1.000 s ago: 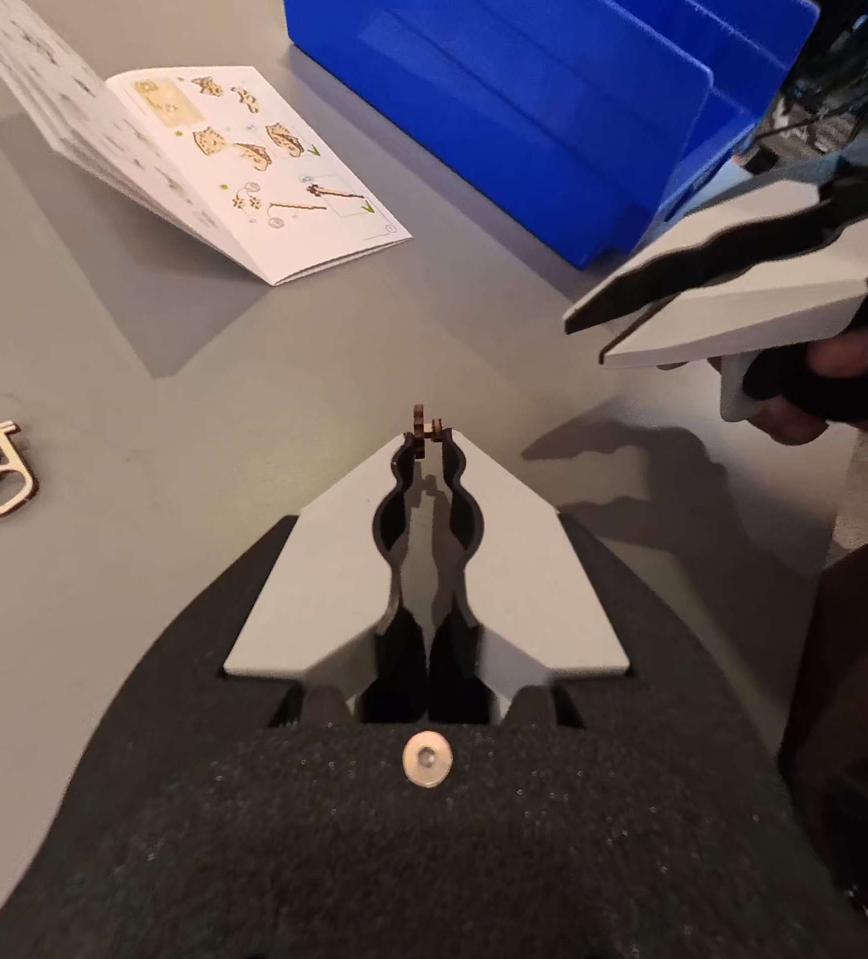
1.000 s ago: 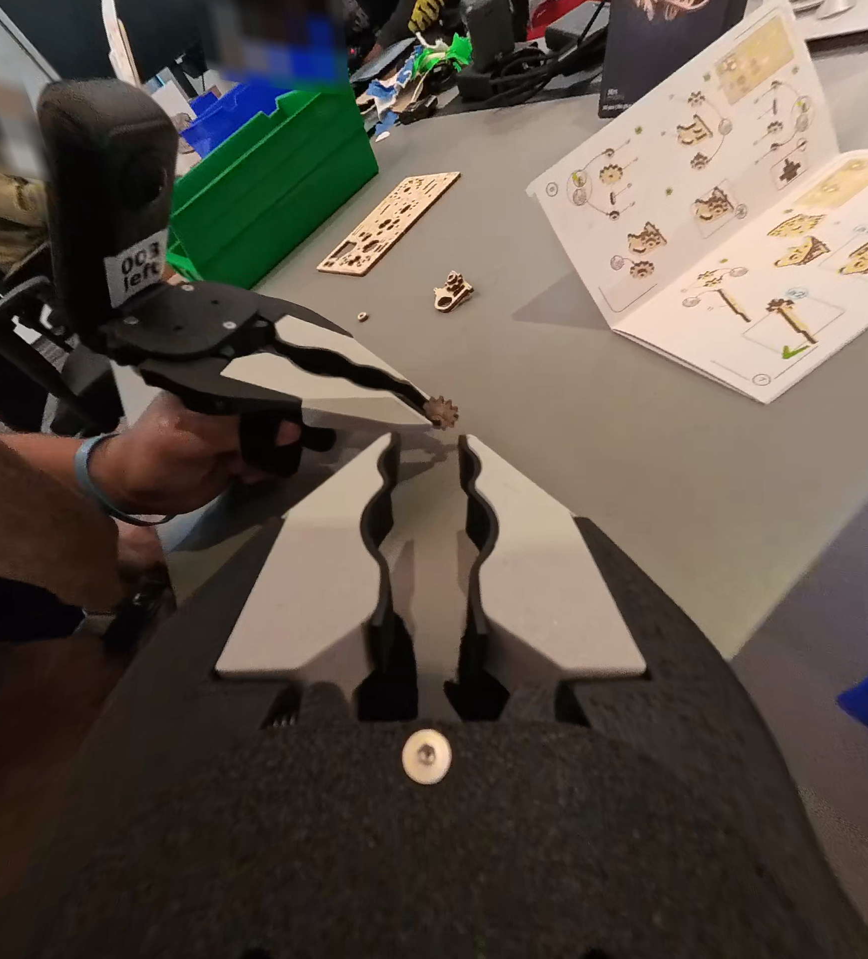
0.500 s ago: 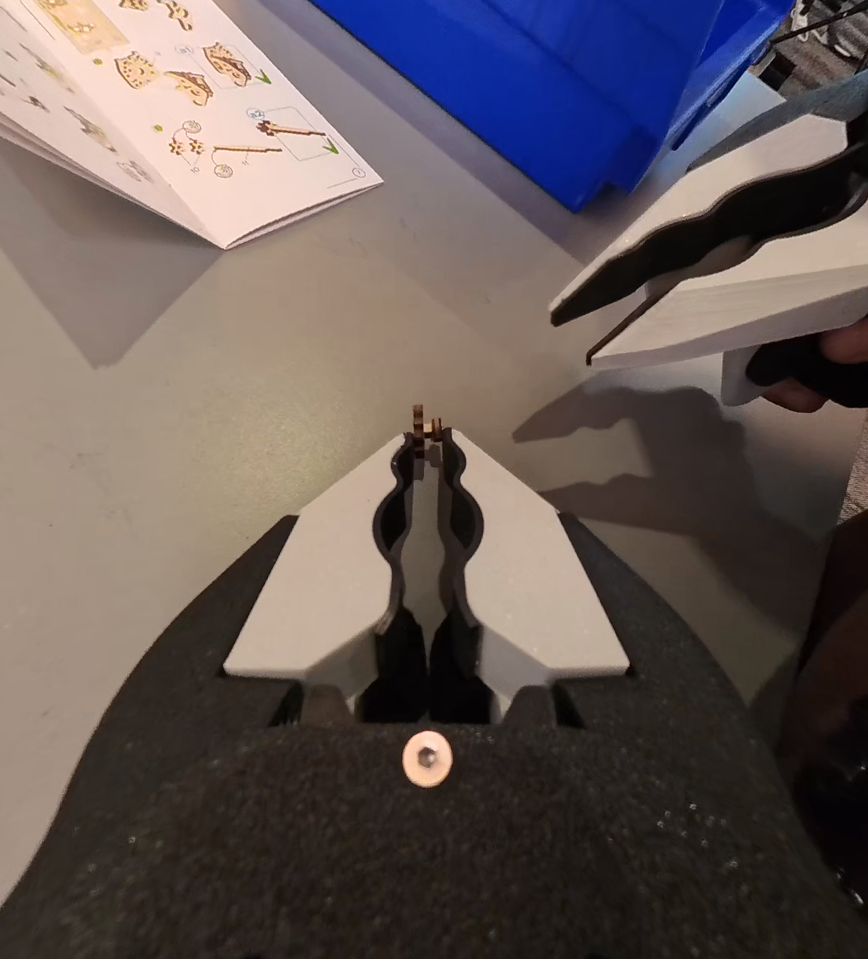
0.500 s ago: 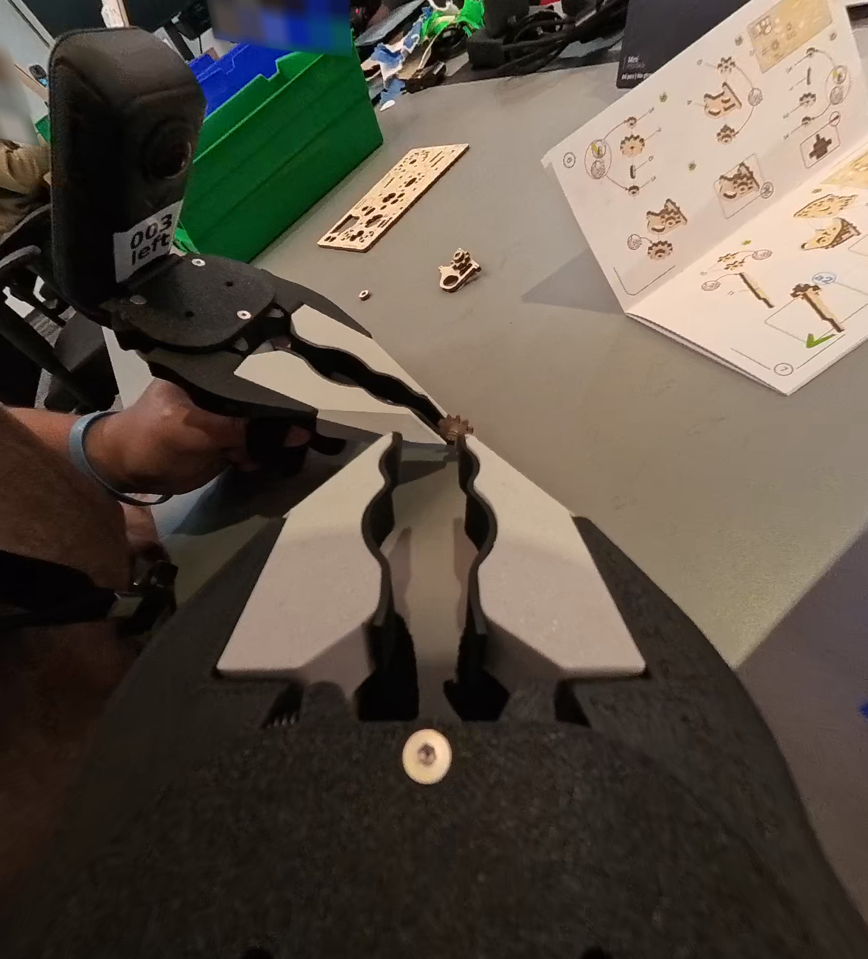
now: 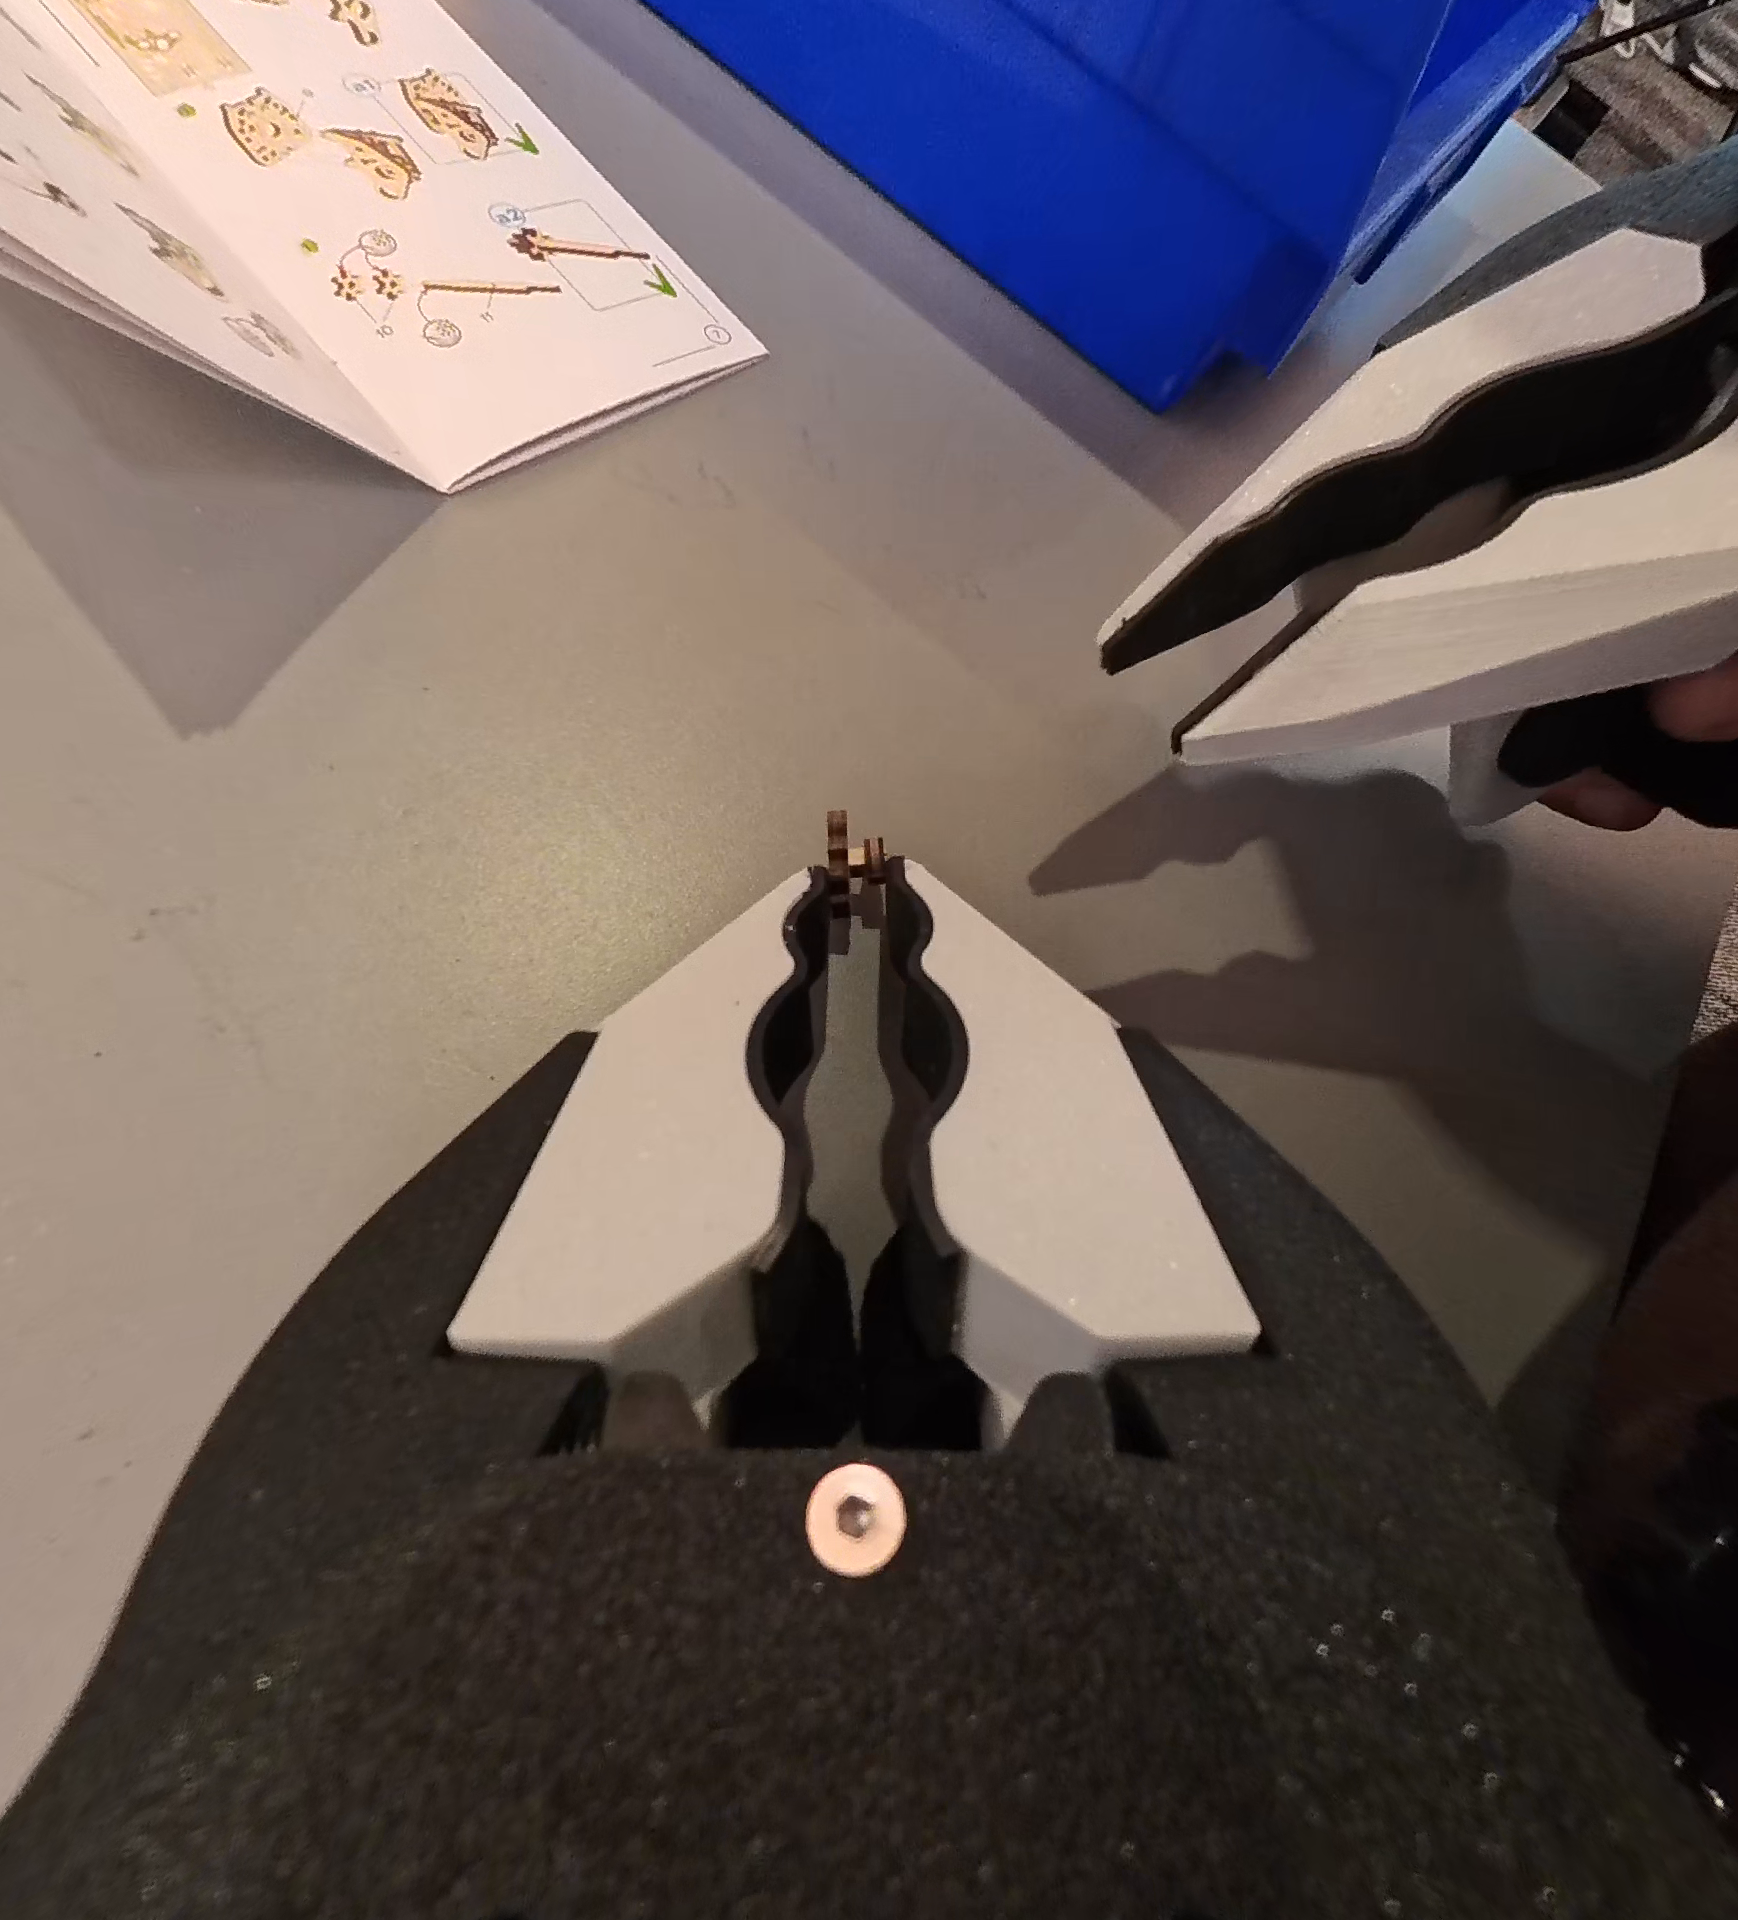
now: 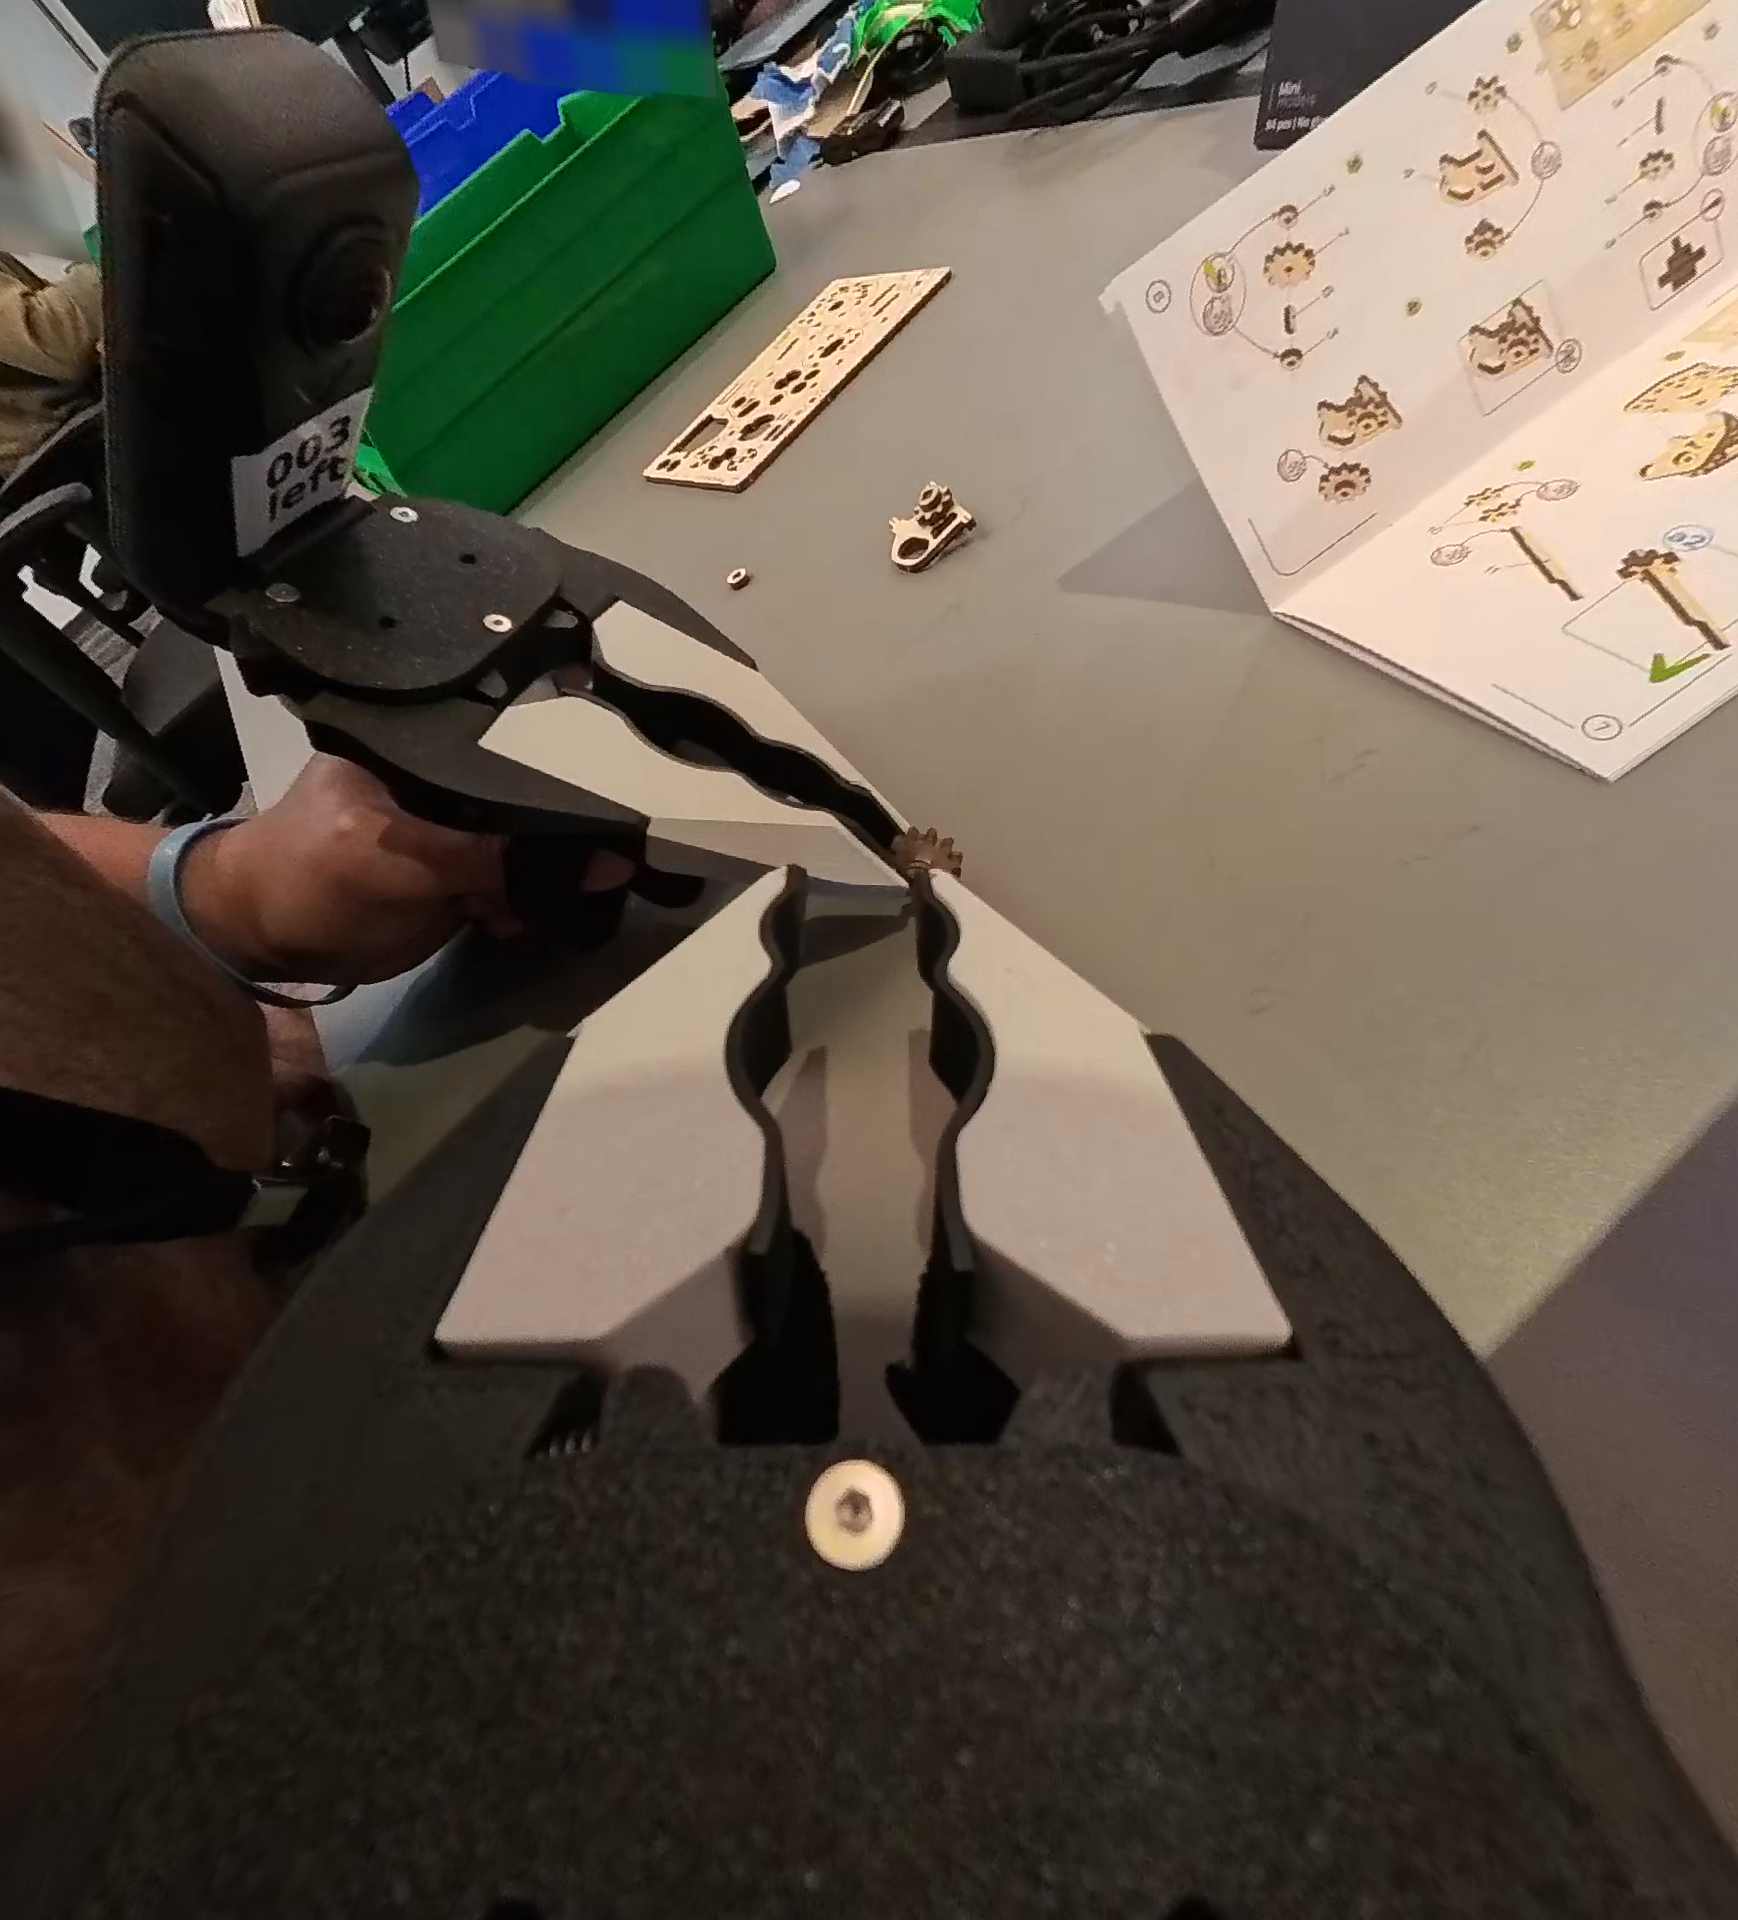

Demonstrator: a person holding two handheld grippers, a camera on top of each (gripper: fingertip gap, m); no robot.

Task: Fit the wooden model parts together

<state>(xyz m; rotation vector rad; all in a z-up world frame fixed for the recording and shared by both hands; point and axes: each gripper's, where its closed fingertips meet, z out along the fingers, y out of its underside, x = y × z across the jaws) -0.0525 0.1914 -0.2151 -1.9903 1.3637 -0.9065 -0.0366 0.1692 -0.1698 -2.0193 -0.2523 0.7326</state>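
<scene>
The left tool is clenched on a tiny brown laser-cut wooden gear piece, pinched right at the fingertips so most of it sticks out past them, probably so the exposed end can be reached; in the right wrist view the same toothed gear shows at the tip of the left tool, held up off the grey worktop rather than resting on it. From the left camera the piece looks like two thin discs side by side on a short axle, but too small to be sure. The right tool is released, jaws standing apart and holding nothing, its tips just beside the gear, apparently lined up to take or press the piece. The small half-built wooden model with gears on top lies well apart on the worktop, next to a tiny loose wooden ring and near the flat punched-out plywood parts sheet, likely the source of the parts. The open white folded instruction leaflet with assembly drawings stands propped where the person can glance at it. A green plastic bin and a blue plastic bin sit at the worktop edges, out of the work area. Judgement: mid-assembly, gear not yet mated to the model.
</scene>
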